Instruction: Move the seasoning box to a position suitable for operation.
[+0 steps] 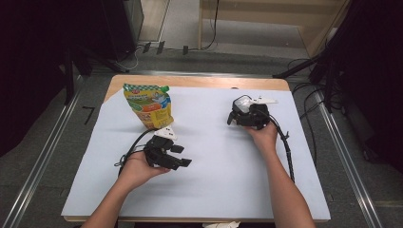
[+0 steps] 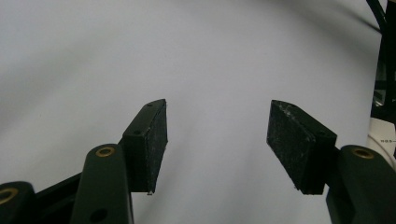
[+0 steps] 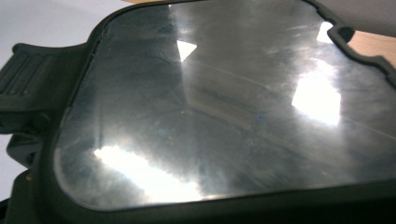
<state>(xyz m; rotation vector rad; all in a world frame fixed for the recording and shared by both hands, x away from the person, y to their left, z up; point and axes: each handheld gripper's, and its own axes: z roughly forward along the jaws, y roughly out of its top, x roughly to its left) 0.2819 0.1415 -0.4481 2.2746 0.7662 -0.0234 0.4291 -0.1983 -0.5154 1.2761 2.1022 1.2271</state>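
A yellow and green snack pouch [image 1: 149,105] stands upright at the back left of the white sheet [image 1: 214,161]. My left gripper [image 1: 182,156] lies low over the sheet just in front of the pouch and points right. In the left gripper view its pads [image 2: 156,140] stand apart, open [image 2: 217,116], with bare sheet between them. My right gripper [image 1: 242,112] is at the back right, up against a black-rimmed object with a glossy panel [image 1: 242,103]. That panel [image 3: 224,107] sits very close in the right gripper view, with a ribbed black tab [image 3: 25,86] at its left. My right gripper's jaws are hidden.
The sheet covers a wooden table [image 1: 199,81]. A black cable [image 1: 286,147] trails from the right gripper along the forearm, and another loops behind the left hand [image 1: 130,149]. Metal rails [image 1: 349,166] and cables lie on the floor around the table.
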